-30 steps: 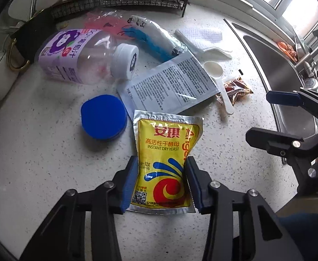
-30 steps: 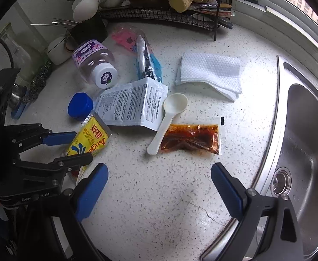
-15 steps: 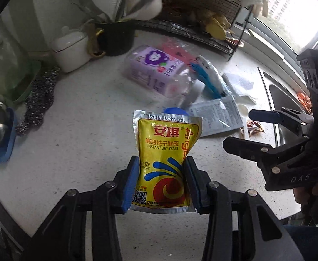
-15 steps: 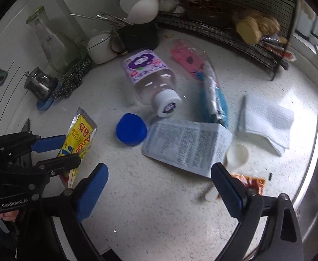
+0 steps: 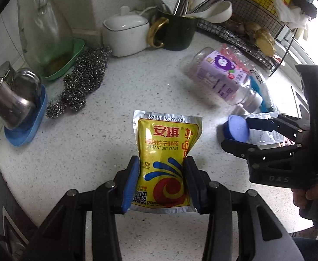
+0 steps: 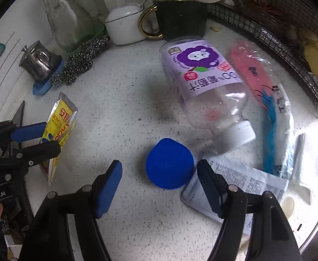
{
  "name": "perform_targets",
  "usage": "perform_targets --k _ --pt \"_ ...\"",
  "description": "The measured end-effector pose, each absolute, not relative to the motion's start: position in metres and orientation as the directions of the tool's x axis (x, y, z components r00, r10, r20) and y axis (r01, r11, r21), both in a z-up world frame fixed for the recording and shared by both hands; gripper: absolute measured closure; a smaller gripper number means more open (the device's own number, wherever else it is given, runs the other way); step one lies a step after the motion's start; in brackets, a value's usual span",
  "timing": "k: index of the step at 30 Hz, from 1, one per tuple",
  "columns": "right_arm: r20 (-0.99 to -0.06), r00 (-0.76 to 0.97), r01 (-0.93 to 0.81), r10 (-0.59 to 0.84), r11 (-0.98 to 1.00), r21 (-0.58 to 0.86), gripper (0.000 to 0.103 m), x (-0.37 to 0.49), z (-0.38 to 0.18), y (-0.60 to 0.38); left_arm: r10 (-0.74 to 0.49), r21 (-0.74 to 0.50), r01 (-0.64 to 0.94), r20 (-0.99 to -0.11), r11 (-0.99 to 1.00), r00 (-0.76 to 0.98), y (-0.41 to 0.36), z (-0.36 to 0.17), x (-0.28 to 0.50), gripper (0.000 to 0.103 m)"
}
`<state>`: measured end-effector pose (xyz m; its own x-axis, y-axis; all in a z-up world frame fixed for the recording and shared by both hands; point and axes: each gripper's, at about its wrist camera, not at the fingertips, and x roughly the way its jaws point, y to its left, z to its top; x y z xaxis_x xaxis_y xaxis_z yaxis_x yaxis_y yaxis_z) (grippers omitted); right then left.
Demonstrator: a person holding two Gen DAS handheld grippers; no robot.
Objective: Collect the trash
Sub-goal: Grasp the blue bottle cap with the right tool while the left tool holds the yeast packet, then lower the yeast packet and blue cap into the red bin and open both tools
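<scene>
Left gripper [image 5: 162, 183] pinches 1 yeast packet [image 5: 166, 150]; right gripper [image 6: 159, 184], closing, straddles 1 blue cap [image 6: 169, 163] untouched, beside 1 bottle [image 6: 204, 91] and 1 leaflet [image 6: 246, 187].

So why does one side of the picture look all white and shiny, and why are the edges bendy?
Right wrist view: window glare washes out the right side, bleaching the printed paper and white spoon; the plastic bottle looks slightly smeared. Left wrist view: the top right corner is blown out too, yet the yeast packet is sharp. Both views: the fisheye lens curves the countertop and blackens the corners.
</scene>
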<state>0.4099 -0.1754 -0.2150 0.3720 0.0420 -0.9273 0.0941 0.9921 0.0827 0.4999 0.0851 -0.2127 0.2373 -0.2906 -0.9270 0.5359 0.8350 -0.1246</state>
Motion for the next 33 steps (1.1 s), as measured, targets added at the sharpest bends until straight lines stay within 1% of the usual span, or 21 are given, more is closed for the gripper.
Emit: perform_targets --k 2,5,6,7,8,12,18,23,27,31,33 --pt "-0.929 0.370 0.087 0.026 0.994 0.063 0.038 0.415 -0.218 -0.173 -0.288 -0.125 0.534 -0.929 0.836 0.234 0.085 -0.216 0.501 0.063" --pt "-0.932 0.362 0.073 -0.023 0.997 0.004 0.045 0.421 -0.225 -0.166 -0.291 -0.134 0.528 -0.930 0.839 0.225 0.086 -0.219 0.500 0.063" --pt "-0.929 0.366 0.062 -0.044 0.998 -0.023 0.051 0.421 -0.226 -0.162 -0.290 -0.137 0.524 -0.931 0.841 0.223 0.085 -0.220 0.500 0.063" --pt "-0.926 0.372 0.057 -0.059 0.998 -0.041 0.060 0.421 -0.227 -0.159 -0.288 -0.137 0.520 -0.931 0.843 0.222 0.085 -0.221 0.499 0.063" --pt "-0.922 0.380 0.054 -0.069 0.997 -0.053 0.060 0.421 -0.227 -0.157 -0.287 -0.138 0.516 -0.932 0.845 0.221 0.086 -0.222 0.499 0.063" --pt "-0.924 0.381 0.050 -0.038 0.999 -0.020 0.060 0.416 -0.226 -0.155 -0.282 -0.140 0.504 -0.934 0.852 0.218 0.086 -0.221 0.490 0.063" --pt "-0.909 0.416 0.034 0.016 0.999 0.033 0.060 0.378 -0.198 -0.166 -0.274 -0.128 0.481 -0.929 0.867 0.247 0.075 -0.205 0.461 0.063" --pt "-0.897 0.439 -0.003 0.051 0.998 0.056 0.060 0.345 -0.168 -0.177 -0.276 -0.126 0.443 -0.915 0.887 0.293 0.052 -0.185 0.424 0.063" --pt "-0.886 0.458 -0.054 0.072 0.997 0.053 0.060 0.316 -0.145 -0.185 -0.246 -0.103 0.389 -0.908 0.916 0.340 0.035 -0.165 0.387 0.063" --pt "-0.879 0.461 -0.108 0.122 0.991 0.081 0.060 0.279 -0.123 -0.195 -0.228 -0.091 0.347 -0.897 0.933 0.378 0.023 -0.143 0.350 0.063" --pt "-0.873 0.473 -0.144 0.123 0.988 0.062 0.060 0.257 -0.113 -0.196 -0.213 -0.077 0.333 -0.894 0.940 0.395 0.018 -0.135 0.334 0.063"
